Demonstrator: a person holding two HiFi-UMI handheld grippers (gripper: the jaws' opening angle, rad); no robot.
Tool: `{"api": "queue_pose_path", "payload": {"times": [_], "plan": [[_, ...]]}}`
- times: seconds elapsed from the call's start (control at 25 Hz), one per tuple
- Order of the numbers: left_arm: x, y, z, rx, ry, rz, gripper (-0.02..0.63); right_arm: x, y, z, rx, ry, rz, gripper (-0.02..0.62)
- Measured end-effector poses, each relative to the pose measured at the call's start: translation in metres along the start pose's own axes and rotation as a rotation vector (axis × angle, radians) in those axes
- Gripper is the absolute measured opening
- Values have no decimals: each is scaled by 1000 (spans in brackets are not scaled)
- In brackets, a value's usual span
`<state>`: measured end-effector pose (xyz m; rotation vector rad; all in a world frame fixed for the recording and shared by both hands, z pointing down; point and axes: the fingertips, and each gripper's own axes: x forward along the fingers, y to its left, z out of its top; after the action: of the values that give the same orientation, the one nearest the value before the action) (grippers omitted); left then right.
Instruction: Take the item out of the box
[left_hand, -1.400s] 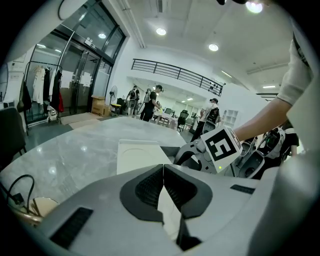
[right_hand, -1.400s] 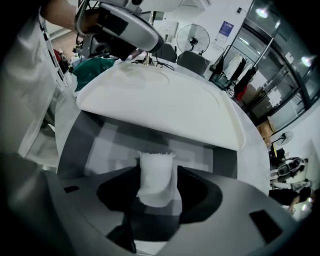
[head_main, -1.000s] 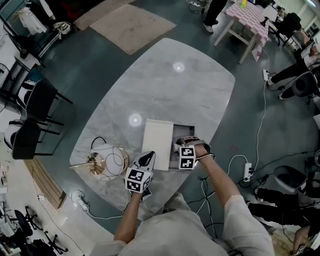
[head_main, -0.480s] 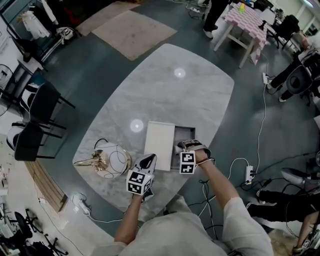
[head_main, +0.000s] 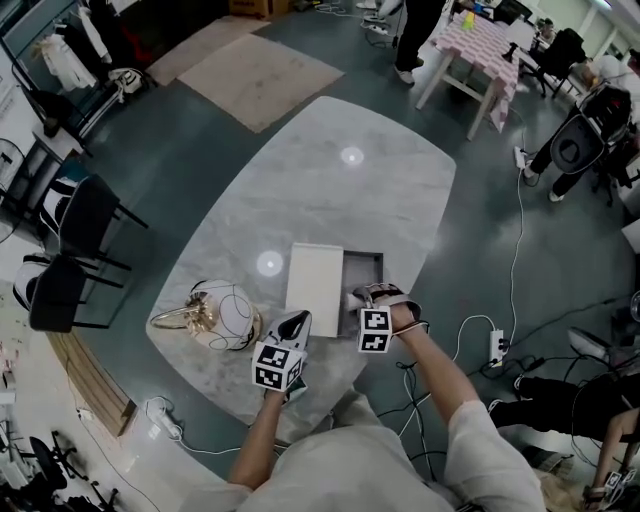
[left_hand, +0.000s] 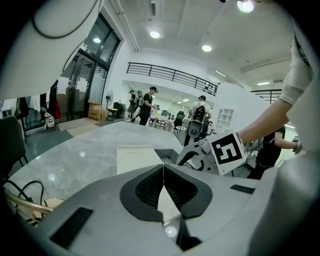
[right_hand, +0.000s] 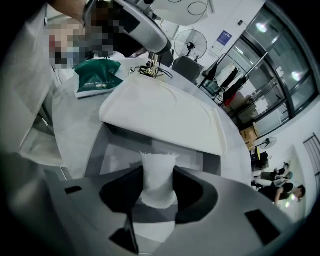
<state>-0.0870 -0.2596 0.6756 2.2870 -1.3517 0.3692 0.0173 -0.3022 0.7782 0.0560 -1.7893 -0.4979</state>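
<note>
The small white soft-looking piece (right_hand: 158, 182) is pinched in the right tongs (right_hand: 157, 169), right by the open grey box (right_hand: 96, 150) in front of them. The left tongs (left_hand: 163, 167) are shut on nothing. If the piece is pinched too loosely, it could be dropped into the box.

Table (head_main: 330, 190) – pale grey marble w/ faint white veining. Box (head_main: 365, 268) is mid-grey inside; lid (head_main: 313, 275) plain off-white. Item (right_hand: 159, 170) – white. Left gripper (left_hand: 163, 175) and right gripper (head_main: 362, 297): light grey bodies, black ribbed pads, cubes w/ black-and-white square markers. Round ornament (head_main: 222, 315) is white w/ thin black looping lines, plus gold bits. Pouch (right_hand: 97, 75) – dark green, white print. Floor (head_main: 150, 130) dark blue-grey; rug (head_main: 262, 55) beige. Far tablecloth (head_main: 490, 35) pink-and-white check.
</note>
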Motion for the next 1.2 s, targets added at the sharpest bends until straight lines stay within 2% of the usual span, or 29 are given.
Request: {"api": "queue_pose_path", "payload": {"times": [0.32,0.6,0.8,0.96,1.2], "plan": [[-10,-9,5,24,-22,-25,15,-18,14,5,33,3,-37,181],[-21,-22,9,51,-39,-42,15,-31,19,5,76,3,-101,181],[-30,-29,13,71,-52,-45,15,-42,28,9,122,-17,-106,180],[-37,-33,13,85,-60,-46,15,-56,28,15,205,-54,-136,180],[-42,-40,16,102,-70,-53,14,-77,26,14,384,-137,-185,179]]}}
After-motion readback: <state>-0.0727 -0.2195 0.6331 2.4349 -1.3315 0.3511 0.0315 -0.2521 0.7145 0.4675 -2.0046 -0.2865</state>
